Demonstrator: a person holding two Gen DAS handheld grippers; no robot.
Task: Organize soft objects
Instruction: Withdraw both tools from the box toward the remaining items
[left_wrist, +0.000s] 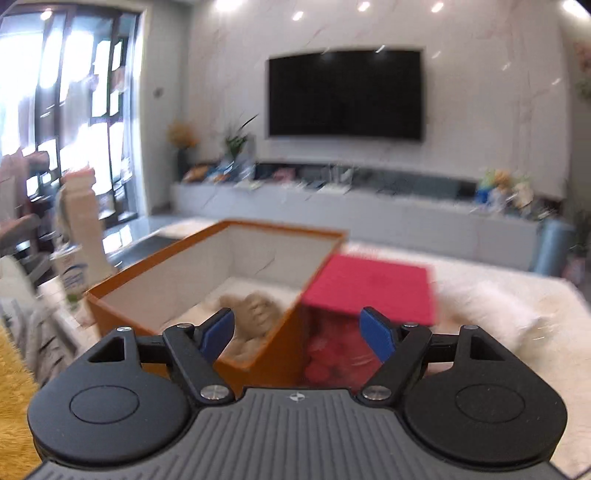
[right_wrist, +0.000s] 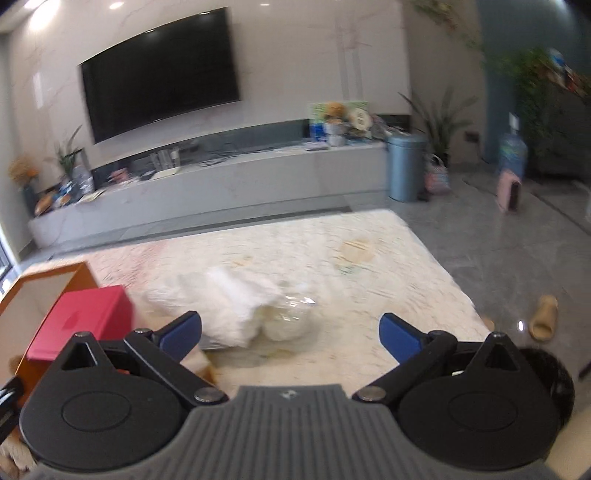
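Both the left gripper (left_wrist: 297, 334) and right gripper (right_wrist: 290, 332) have fingers spread wide, empty. A blurry beige plush (left_wrist: 255, 317) lies in the orange box (left_wrist: 122, 295); white fluffy cloth (right_wrist: 229, 299) rests on the table (right_wrist: 388, 280).

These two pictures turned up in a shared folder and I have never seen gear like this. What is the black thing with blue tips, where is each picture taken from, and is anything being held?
They are two hand-held grabbing tools, one in each of a person's hands, each carrying a wide-angle camera that looks along its blue-tipped jaws. One picture comes from the left gripper, the other from the right gripper. Both stand open and hold nothing. Ahead, on a pale fluffy cover, sit an open orange box with a tan plush toy inside, a red box, and a white fluffy bundle.
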